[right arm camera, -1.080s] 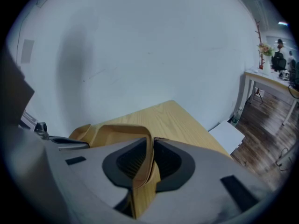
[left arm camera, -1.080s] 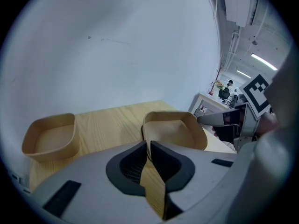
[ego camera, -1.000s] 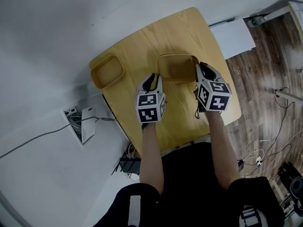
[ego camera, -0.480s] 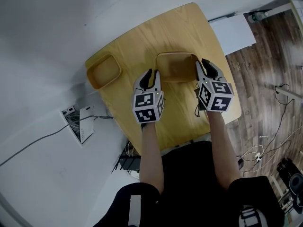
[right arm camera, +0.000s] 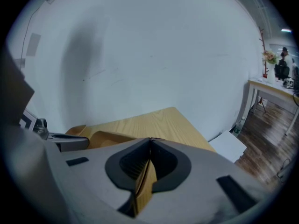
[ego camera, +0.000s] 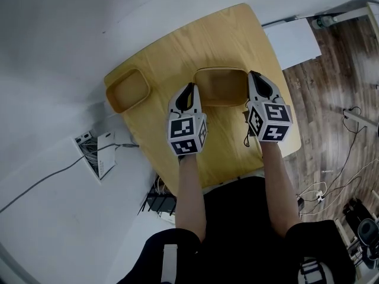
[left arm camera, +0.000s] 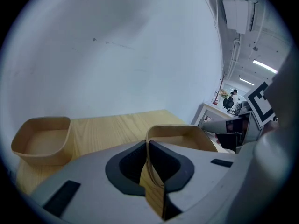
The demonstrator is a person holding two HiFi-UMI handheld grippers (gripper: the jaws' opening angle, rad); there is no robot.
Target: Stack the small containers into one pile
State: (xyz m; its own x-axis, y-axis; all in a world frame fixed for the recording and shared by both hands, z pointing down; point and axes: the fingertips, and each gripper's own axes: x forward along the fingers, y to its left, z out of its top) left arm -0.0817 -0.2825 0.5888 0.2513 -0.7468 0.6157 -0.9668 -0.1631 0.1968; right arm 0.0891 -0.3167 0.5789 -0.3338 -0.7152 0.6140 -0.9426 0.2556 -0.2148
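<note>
Two grippers pinch one small container (ego camera: 222, 86).
The left gripper (ego camera: 188, 90) is clamped on its left wall, and the right gripper (ego camera: 255, 76) has just closed tight on its right wall, mid-desk (ego camera: 177, 52). A second container (ego camera: 126, 91) sits apart at the desk's left edge.

An office-like lab is showing here: ceiling strip lights (left arm camera: 265, 66) are glowing, desks (right arm camera: 273, 88) are standing beyond (loose cables (ego camera: 321, 199) are trailing across the plank floor (ego camera: 331, 87)).

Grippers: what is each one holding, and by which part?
Both hold the near container: left gripper pinches its left wall, right gripper, jaws just closed, its right wall.
</note>
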